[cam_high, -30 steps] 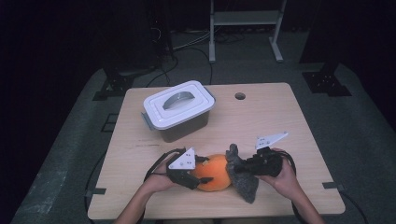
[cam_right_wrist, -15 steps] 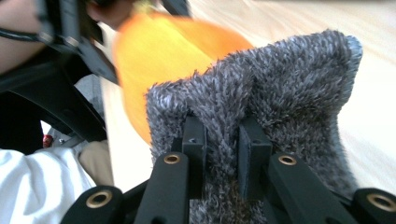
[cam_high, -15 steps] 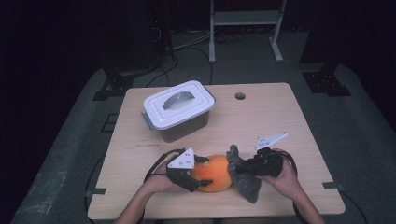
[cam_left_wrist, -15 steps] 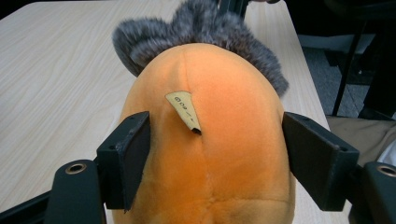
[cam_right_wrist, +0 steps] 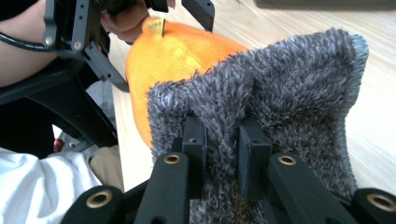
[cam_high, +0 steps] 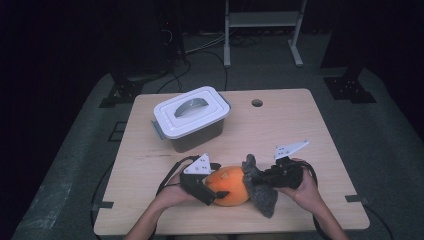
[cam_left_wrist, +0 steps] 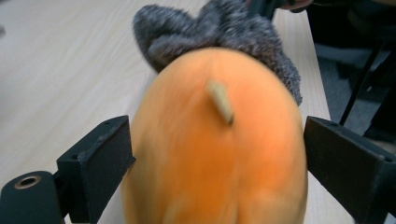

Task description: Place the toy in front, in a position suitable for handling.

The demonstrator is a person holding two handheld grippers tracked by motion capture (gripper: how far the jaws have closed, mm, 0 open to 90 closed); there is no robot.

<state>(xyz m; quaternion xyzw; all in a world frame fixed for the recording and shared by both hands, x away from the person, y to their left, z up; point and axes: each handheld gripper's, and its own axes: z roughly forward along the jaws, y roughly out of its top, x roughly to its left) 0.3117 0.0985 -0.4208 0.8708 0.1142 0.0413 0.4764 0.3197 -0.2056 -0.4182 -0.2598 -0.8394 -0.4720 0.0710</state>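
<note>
A soft orange pumpkin-like toy [cam_high: 231,187] with a small stem [cam_left_wrist: 220,101] lies near the table's front edge. My left gripper [cam_high: 221,185] straddles it from the left. Its jaws have just been opening, and the toy [cam_left_wrist: 215,158] sits between them, filling the gap without being squeezed. A grey fuzzy cloth [cam_high: 261,189] lies against the toy's right side. My right gripper [cam_high: 263,181] is shut on a fold of that cloth [cam_right_wrist: 289,93], pinched between its pads [cam_right_wrist: 196,140]. The orange toy [cam_right_wrist: 173,51] shows behind the cloth.
A dark storage box with a white handled lid [cam_high: 190,116] stands at the table's back left. The wooden table [cam_high: 290,130] has a cable hole [cam_high: 257,103] at the back. Cables trail from both grippers; desk legs and stands sit beyond the far edge.
The left gripper's jaws stand slightly wider around the orange toy than before. Both hands, the toy and the cloth have kept their places.
</note>
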